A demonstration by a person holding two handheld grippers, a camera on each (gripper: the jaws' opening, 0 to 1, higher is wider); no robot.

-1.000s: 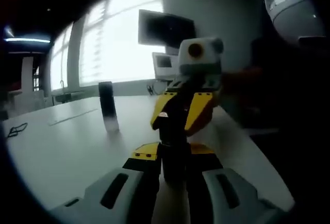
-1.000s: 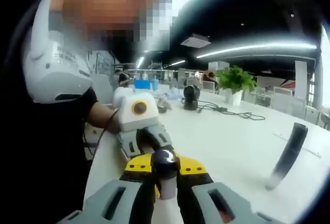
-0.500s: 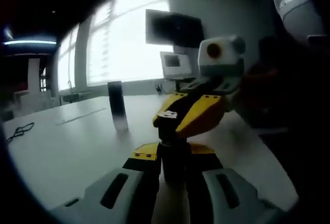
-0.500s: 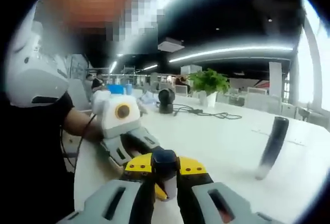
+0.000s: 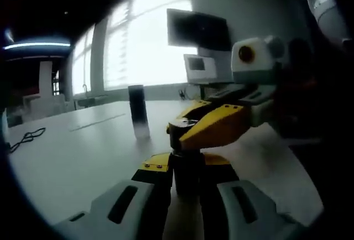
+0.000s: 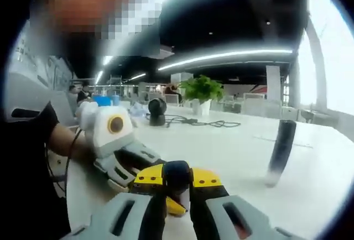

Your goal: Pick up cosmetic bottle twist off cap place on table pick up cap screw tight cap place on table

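white table (image 5: 83, 157) | bright windows (image 5: 144, 46) | wall monitor (image 5: 199, 30) | ceiling striplight (image 6: 221, 58)

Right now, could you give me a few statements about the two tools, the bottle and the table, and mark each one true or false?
1. The left tool is shut on the cosmetic bottle. True.
2. The right tool grips the bottle's dark cap. True.
3. The bottle lies on the table. False: both tools hold it above the white table.
4. A dark cylinder stands upright on the table, apart from the tools. True.
5. A green plant sits between the right tool's jaws. False: it stands far back on the table.
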